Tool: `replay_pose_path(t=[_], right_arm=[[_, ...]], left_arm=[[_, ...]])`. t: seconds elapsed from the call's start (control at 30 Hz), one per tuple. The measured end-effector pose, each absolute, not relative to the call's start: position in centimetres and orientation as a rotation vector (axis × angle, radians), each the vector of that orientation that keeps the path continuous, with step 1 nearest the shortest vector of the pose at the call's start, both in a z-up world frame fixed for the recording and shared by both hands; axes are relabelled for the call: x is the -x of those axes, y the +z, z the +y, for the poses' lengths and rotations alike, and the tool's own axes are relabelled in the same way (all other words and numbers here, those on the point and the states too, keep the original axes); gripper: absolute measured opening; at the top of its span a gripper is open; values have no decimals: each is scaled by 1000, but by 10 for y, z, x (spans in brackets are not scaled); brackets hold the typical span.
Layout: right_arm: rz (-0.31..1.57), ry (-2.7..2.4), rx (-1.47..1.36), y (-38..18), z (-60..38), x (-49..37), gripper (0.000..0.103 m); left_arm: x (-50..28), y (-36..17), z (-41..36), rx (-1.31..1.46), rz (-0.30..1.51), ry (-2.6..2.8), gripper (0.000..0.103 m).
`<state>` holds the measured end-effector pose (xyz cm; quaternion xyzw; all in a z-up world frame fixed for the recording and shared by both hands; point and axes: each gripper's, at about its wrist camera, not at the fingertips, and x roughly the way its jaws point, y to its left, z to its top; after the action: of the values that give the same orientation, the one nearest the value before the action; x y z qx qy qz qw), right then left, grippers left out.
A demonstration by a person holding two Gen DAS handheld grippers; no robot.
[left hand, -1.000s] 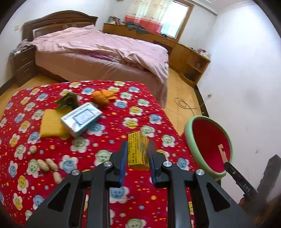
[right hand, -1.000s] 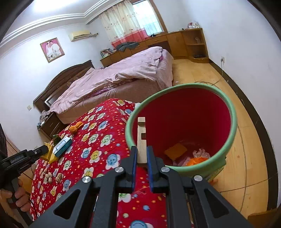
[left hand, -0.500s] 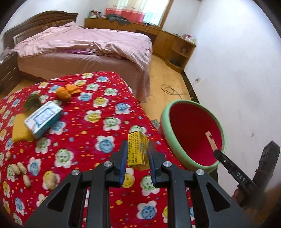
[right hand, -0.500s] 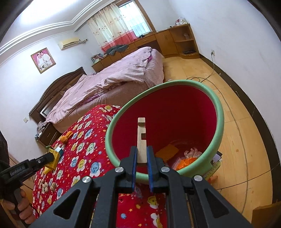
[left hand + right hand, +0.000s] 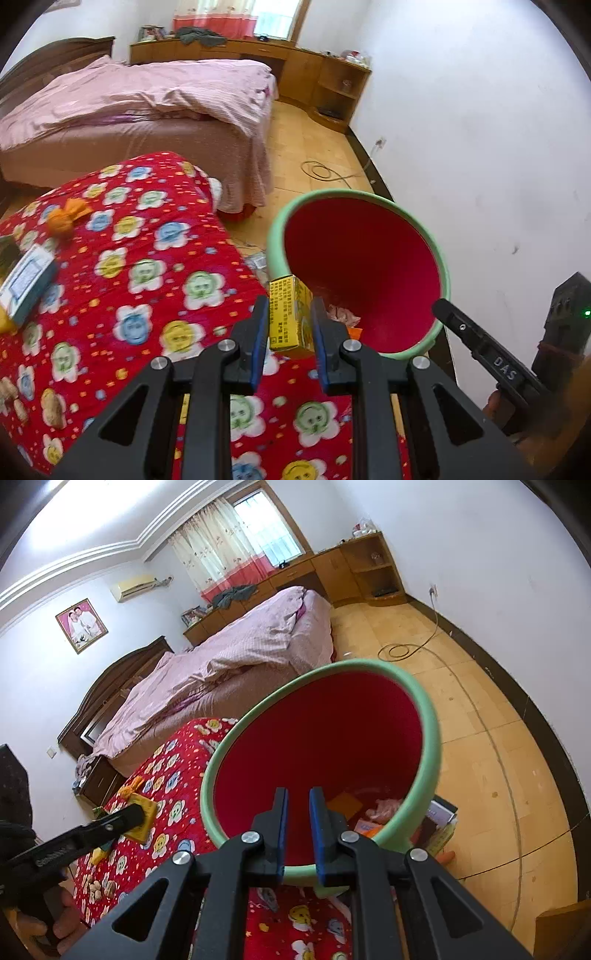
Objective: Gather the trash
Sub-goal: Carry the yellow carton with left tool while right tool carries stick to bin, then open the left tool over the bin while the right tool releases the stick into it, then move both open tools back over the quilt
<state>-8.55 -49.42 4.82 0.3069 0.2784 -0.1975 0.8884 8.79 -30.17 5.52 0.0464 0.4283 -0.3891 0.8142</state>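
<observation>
Nearest to us, in the left wrist view, the left gripper (image 5: pixel 286 325) had its two blue pads pressed on the sides of a small yellow box (image 5: pixel 286 314), which stood upright between them at the edge of the table (image 5: pixel 147 280) with the red flowered cloth, right by the rim of the bin (image 5: pixel 354 273).

In the right wrist view, the right gripper (image 5: pixel 297 827) hung over the near rim of the bin (image 5: pixel 424 775). Its jaws stood a narrow way apart and we saw nothing between the pads.

The bin, red inside with a pale green rim, stood on the floor against the table. At its bottom we saw a flat orange-yellow piece (image 5: pixel 344 804), a crumpled pinkish wrapper (image 5: pixel 384 806) and something orange (image 5: pixel 367 829) beside it; we could not make out more than that.

Farther back on the table lay peanuts (image 5: pixel 51 406) near the front edge, a blue and white box (image 5: pixel 27 284), and an orange bundle (image 5: pixel 64 219). Beyond the table stood a bed (image 5: pixel 140 103) under a pink cover, and behind it a low wooden cabinet (image 5: pixel 295 66) ran along the wall.
</observation>
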Motion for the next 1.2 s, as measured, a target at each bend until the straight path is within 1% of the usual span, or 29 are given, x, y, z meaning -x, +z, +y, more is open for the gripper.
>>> replay_pose_path(t=[0.43,0.53,0.6,0.7,0.93,1.07,1.13,1.2], right_arm=[[549,-457,-639,54,-504,112,20],[545,-465,-649,53,-507,115,26],[545,-468,-658,53,-509,116,30],[538,-462,-671,53,-511,118,37],[543,-467,-662,56,-508,117,41],[545,-455,-655,60,-505,117,52],[544,-450,-649,63,-503,117,59],[545,-446,-645,63,-500,118,61]], left_arm=[[-80,39,-354,-142,952,-927,22],[-81,37,-360,-149,957,-935,23],[-81,36,-362,-147,959,-931,31],[-82,36,-363,-140,957,-921,37],[-87,38,-359,-118,957,-895,37],[-85,41,-351,-103,956,-883,37],[-84,43,-345,-96,956,-871,37],[-84,44,-339,-87,958,-855,38]])
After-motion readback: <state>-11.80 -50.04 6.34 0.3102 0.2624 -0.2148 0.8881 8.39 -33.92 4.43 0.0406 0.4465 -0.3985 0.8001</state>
